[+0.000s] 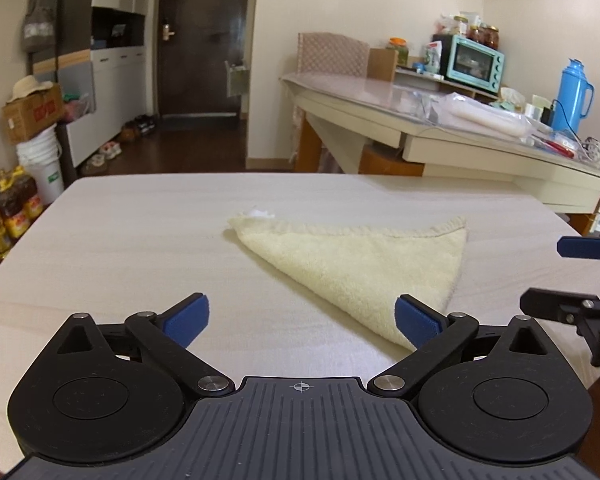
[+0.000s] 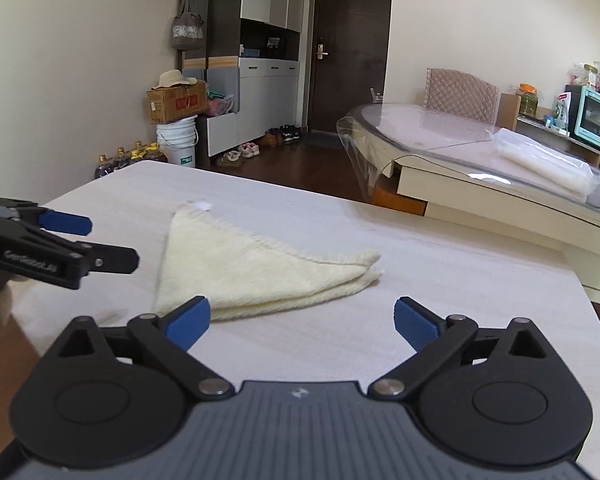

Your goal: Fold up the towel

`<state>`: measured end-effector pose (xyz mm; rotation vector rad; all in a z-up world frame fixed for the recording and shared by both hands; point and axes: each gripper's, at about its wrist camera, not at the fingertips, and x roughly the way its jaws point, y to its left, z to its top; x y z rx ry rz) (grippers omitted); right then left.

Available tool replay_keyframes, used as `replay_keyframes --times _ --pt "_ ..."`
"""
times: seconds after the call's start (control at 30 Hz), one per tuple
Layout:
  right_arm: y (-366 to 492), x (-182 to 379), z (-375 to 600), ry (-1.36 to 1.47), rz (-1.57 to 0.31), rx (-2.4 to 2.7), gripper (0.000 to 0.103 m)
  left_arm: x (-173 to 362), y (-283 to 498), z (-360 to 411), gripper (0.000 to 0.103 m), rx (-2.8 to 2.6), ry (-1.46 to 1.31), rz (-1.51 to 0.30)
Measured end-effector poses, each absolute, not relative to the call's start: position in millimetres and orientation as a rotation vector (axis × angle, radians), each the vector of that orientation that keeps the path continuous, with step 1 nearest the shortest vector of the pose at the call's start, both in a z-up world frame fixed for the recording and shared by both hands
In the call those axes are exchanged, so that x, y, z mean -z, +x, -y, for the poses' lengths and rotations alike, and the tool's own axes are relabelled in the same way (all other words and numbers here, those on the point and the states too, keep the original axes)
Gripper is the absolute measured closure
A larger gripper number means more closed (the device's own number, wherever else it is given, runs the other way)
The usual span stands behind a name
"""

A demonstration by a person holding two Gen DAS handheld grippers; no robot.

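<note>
A cream towel (image 1: pixel 352 264) lies on the pale wooden table (image 1: pixel 120 240), folded into a triangle, with a small white tag at its far corner. My left gripper (image 1: pixel 302 322) is open and empty, just short of the towel's near corner. My right gripper (image 2: pixel 302 322) is open and empty, in front of the towel (image 2: pixel 252 276), near its folded edge. The right gripper also shows at the right edge of the left wrist view (image 1: pixel 548 278), and the left gripper at the left edge of the right wrist view (image 2: pixel 104 242).
A second, cream table (image 1: pixel 460 148) with a clear cover stands behind on the right, holding a teal oven (image 1: pixel 476 64), a blue flask (image 1: pixel 574 94) and clutter. Boxes, a bucket and oil bottles (image 1: pixel 8 212) stand on the floor at left.
</note>
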<state>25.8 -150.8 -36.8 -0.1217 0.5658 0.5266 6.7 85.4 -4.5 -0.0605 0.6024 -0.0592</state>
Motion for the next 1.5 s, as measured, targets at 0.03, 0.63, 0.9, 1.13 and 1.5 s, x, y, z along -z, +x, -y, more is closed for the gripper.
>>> replay_keyframes --times 0.03,0.63,0.9,1.13,1.5 --pt "22.6 37.1 150.8 -0.117 -0.568 -0.528 0.003 4.3 4.4 -85.1 0.001 0.055 -0.061 -0.607" --pt "-26.9 38.8 156.4 -0.085 -0.566 -0.519 0.002 -3.6 -34.4 -66.7 0.000 0.033 -0.059 -0.630" --pt "-37.1 31.8 161.1 -0.087 -0.542 -0.513 0.002 -7.7 -38.2 -65.4 0.000 0.021 -0.077 -0.622" --pt "-37.6 27.2 161.2 -0.102 -0.534 -0.505 0.002 -10.4 -35.8 -60.7 0.000 0.020 -0.087 -0.618" --pt "-38.1 24.9 154.6 -0.132 -0.532 -0.518 0.002 -6.9 -33.6 -59.5 0.000 0.027 -0.089 -0.629"
